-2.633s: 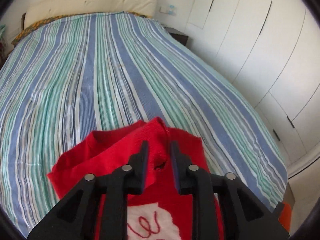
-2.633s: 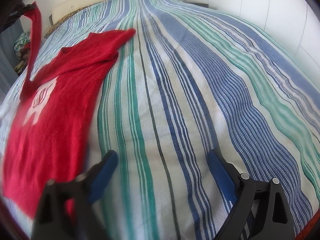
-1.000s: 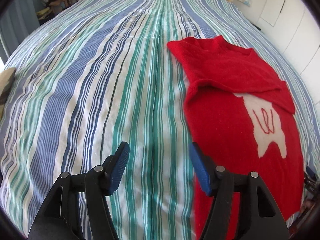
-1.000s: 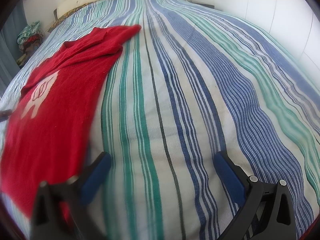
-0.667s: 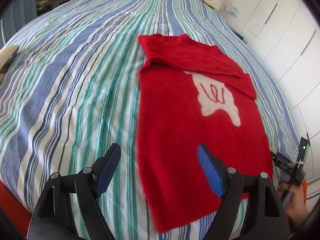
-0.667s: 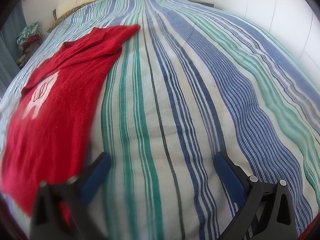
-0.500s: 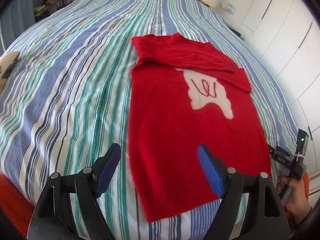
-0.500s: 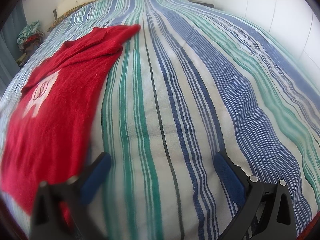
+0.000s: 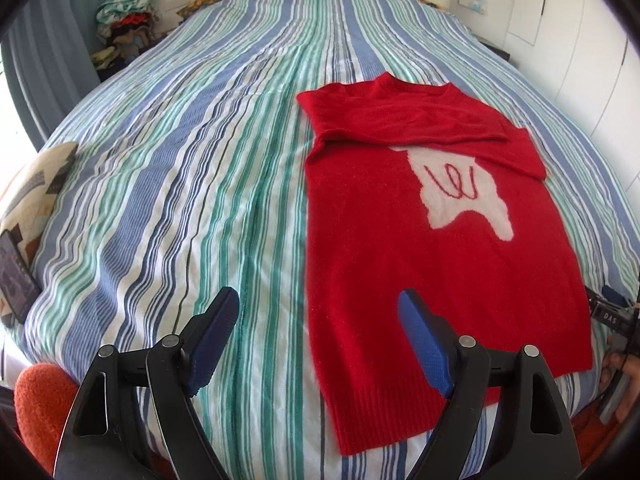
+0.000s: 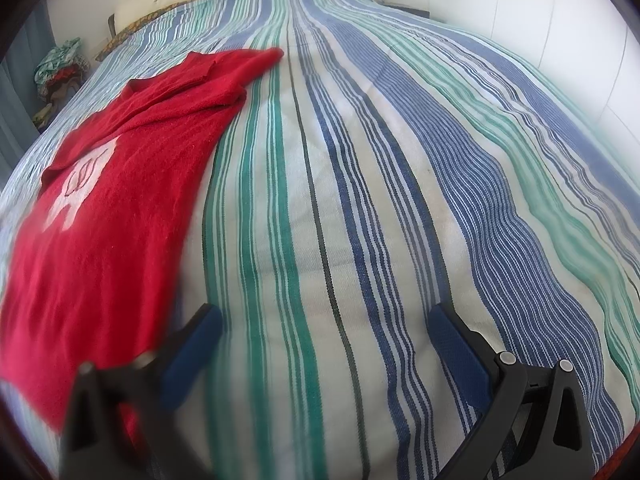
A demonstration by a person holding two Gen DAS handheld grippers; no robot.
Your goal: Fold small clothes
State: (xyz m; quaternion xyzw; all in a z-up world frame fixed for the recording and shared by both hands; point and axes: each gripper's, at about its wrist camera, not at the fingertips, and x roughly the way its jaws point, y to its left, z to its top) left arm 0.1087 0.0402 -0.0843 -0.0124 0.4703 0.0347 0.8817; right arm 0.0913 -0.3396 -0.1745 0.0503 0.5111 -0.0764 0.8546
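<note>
Sleeve fold is done: you've dropped the sleeve (image 9: 432, 130) across the chest of the red sweater (image 9: 424, 248) and pulled back. Your left gripper (image 9: 318, 340), which was clamped on it a couple of seconds ago, is now spread wide and empty, hovering over the hem end. Right gripper (image 10: 320, 342) hasn't moved: spread, empty, over bare striped bed (image 10: 360, 160), just right of the sweater. Sweater lies flat near the bed's foot, white motif (image 9: 464, 192) up, sleeves tucked across the top. Next, probably: take the hem corners and fold toward the collar.
</note>
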